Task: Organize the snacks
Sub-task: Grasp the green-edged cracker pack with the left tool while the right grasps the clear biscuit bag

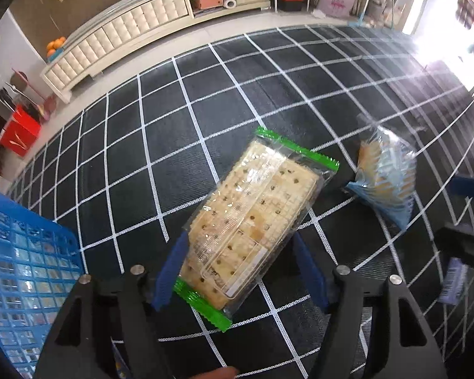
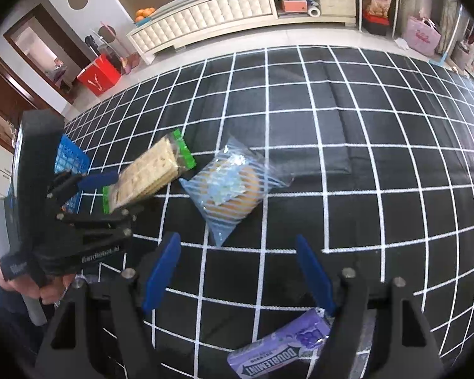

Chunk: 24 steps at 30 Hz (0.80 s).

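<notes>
A clear cracker packet [image 1: 252,214] with green ends lies on the black grid mat [image 1: 161,158]. My left gripper [image 1: 240,237] straddles its near half from above. The left blue finger [image 1: 170,271] meets the wrapper's edge, while a gap shows at the right finger, so the jaws stand open. The right wrist view shows the same packet [image 2: 148,170] at the left. A blue-striped bag [image 2: 233,189] with a round biscuit lies mid-mat, ahead of my open right gripper [image 2: 237,271], which holds nothing. A purple gum pack [image 2: 278,350] lies just under its right finger.
A blue plastic basket [image 1: 25,268] stands at the left, close to the left gripper. Beyond the mat's far edge are pale floor, a long cream cabinet [image 2: 211,15] and a red bag [image 2: 99,74]. A hand [image 2: 47,287] grips the left tool's handle.
</notes>
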{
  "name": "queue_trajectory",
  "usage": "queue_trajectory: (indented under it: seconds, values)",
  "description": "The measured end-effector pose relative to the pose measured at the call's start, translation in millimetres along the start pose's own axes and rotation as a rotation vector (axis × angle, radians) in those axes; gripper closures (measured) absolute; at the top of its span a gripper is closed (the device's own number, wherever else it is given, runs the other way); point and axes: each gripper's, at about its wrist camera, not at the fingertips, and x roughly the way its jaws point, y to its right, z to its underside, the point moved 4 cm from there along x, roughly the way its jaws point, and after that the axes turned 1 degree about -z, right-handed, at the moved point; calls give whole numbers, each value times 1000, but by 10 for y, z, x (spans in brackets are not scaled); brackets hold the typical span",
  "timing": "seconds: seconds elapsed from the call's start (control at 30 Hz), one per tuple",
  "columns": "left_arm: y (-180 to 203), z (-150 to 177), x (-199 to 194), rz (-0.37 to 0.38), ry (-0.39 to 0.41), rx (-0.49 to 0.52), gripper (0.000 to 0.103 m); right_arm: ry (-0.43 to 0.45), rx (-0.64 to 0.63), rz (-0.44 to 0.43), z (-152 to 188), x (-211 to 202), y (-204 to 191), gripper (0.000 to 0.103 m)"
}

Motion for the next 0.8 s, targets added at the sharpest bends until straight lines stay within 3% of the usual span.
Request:
queue_trajectory:
  seconds: [0.2, 0.37, 0.47, 0.6, 0.73, 0.8]
  values:
    - [147, 40, -30, 21, -42, -3, 37, 2, 29, -10, 22, -26, 43, 24]
    - [322, 169, -155, 85, -69, -28, 37, 7, 22, -10, 24, -74, 39, 24]
    - [320, 162, -157, 52, -61, -43, 37, 11, 22, -12, 26, -91, 29, 24]
    - [85, 132, -177, 58, -60, -142, 36, 2, 29, -14, 15, -47, 43, 24]
    - [-166, 135, -27, 138, -94, -284, 35, -2, 39, -15, 5, -25, 59, 24]
    - [-179, 99, -24, 159, -89, -281, 26, -8, 41, -13, -4, -6, 69, 24]
